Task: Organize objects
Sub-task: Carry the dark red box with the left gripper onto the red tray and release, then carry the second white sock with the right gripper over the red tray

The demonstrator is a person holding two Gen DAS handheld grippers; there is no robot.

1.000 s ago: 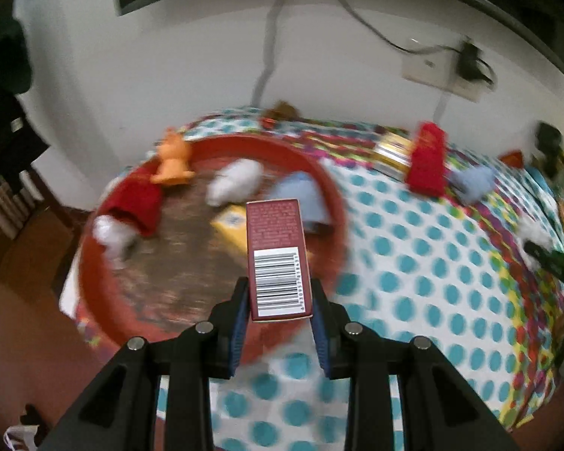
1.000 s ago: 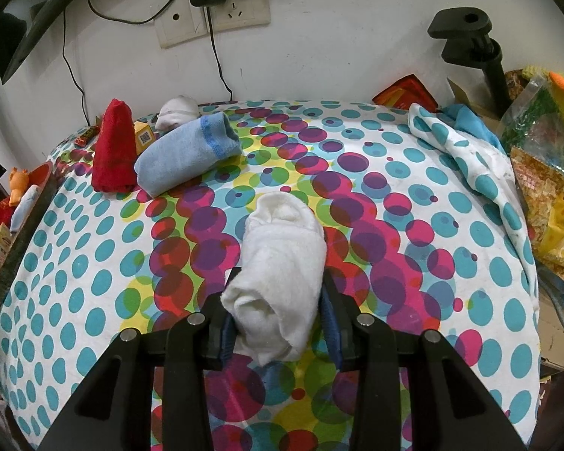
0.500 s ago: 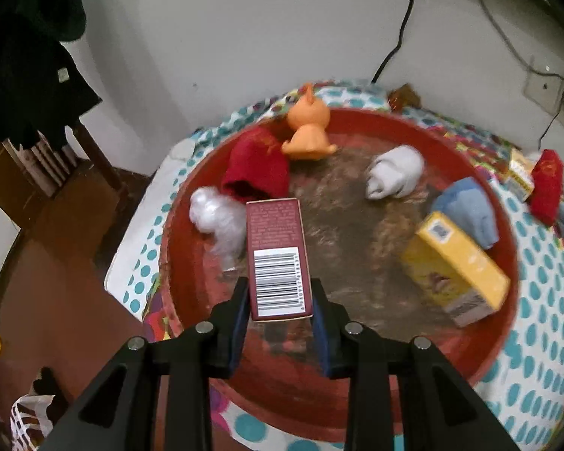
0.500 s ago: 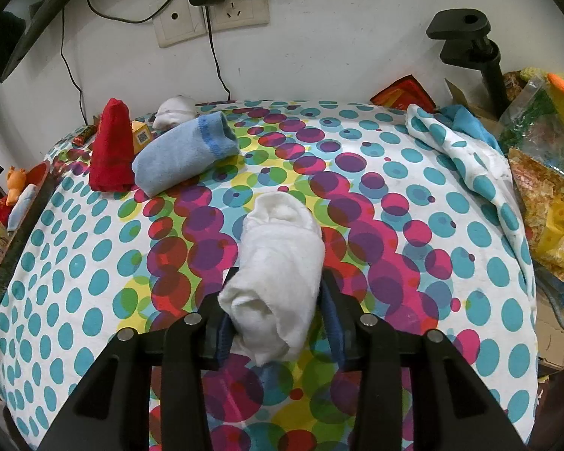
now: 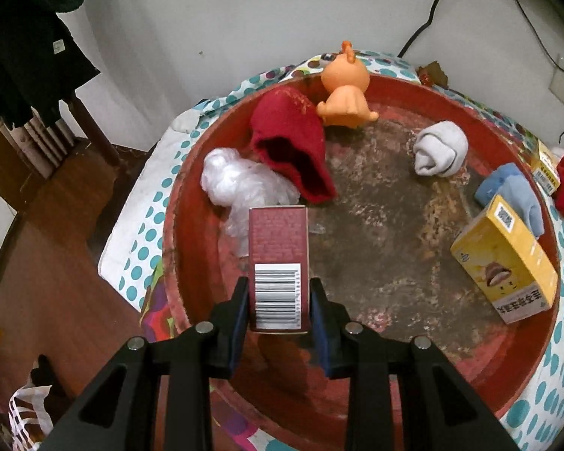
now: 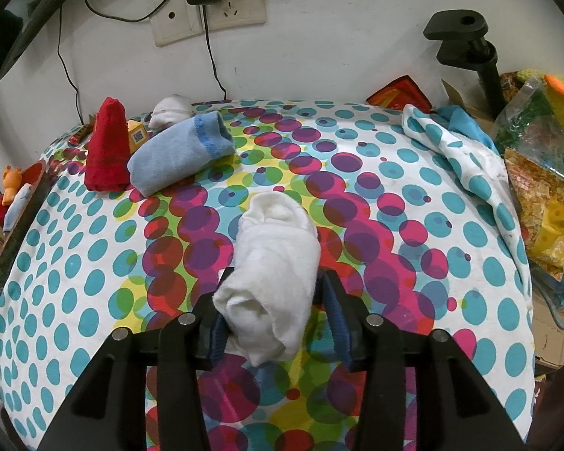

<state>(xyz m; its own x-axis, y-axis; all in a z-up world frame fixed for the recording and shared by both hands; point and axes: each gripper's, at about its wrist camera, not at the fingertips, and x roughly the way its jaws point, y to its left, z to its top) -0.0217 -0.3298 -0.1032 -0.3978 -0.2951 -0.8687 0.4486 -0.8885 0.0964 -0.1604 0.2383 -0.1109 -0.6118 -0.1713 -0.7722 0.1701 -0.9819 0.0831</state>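
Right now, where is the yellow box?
In the left wrist view the yellow box lies at the right side inside the red tray, just in front of a blue sock and well right of the left gripper.

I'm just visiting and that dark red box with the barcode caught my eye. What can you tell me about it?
The red box is a small, slim carton, apparently cardboard, dark red with fine printed text and a white barcode label at its near end. It looks closed and undented. The left gripper holds it by its long sides, jaws shut on the barcode end, and the far end points forward over the round red tray, near a crumpled plastic bag. Whether it touches the tray is unclear.
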